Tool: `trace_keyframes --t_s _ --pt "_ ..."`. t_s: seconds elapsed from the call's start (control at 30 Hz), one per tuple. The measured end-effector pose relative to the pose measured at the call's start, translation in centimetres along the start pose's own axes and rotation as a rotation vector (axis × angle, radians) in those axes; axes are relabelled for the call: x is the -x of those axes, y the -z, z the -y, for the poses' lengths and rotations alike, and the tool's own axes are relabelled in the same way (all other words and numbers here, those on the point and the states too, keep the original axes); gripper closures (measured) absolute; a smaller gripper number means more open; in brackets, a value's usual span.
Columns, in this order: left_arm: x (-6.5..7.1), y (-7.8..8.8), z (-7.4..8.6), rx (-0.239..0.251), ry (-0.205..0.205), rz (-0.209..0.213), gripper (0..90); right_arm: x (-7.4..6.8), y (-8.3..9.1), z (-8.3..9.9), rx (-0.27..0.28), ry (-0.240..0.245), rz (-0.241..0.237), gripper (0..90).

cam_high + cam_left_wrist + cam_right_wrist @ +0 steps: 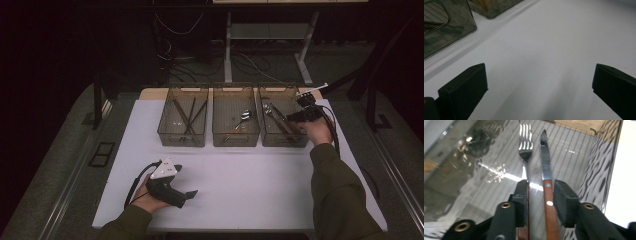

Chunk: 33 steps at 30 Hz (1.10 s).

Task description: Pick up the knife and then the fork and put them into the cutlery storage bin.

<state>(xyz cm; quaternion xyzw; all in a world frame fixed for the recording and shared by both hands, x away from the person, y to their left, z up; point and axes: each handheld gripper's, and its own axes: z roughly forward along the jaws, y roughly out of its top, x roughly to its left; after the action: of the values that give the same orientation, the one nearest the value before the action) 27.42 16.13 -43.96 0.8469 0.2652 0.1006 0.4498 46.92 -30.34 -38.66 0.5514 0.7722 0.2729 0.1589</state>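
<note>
- Nearest the high camera, at the lower left of the frame, the left tool [192, 194] rests in a hand low over the white table [250, 185]; in the left gripper view its jaws stand wide apart with bare table between them.
- No brand, label or writing can be read anywhere.
- White table, three smoky clear bins in a row across its far half, dark floor beyond with cables and pale desk legs.
- Right tool [295, 119], at the upper right of the high view, dips into the right bin [283, 140].
- Right gripper view: a knife [547, 185] with a wooden handle lies between its jaws, and a fork [525, 146] just to the knife's left by the left jaw. The jaws are a little apart; whether the pads press on the knife I cannot tell.
- Knife and fork lie side by side, long axes running up the frame, tips away from the tool, handles toward it.
- Middle bin [236, 135] holds a spoon [243, 117]; left bin [182, 135] holds chopsticks [186, 116].
</note>
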Motion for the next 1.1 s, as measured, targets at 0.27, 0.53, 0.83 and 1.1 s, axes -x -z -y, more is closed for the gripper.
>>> trace_keyframes --t_s 0.27,0.53,0.83,1.1 --pt "0.0 0.0 0.0 -0.001 0.002 0.001 0.0 0.5 0.9 0.2 0.076 -0.025 -0.071 38.3" --pt "-0.1 -0.1 0.1 -0.007 0.009 -0.001 0.0 0.1 2.7 0.5 0.167 0.02 -0.128 22.9" --pt "-0.1 -0.1 0.0 0.0 0.005 0.008 0.0 -1.1 4.5 2.5 0.232 0.08 -0.196 18.6" --pt "0.0 0.0 0.0 -0.001 0.0 0.015 0.0 -3.0 6.1 4.7 0.278 0.121 -0.199 17.3"
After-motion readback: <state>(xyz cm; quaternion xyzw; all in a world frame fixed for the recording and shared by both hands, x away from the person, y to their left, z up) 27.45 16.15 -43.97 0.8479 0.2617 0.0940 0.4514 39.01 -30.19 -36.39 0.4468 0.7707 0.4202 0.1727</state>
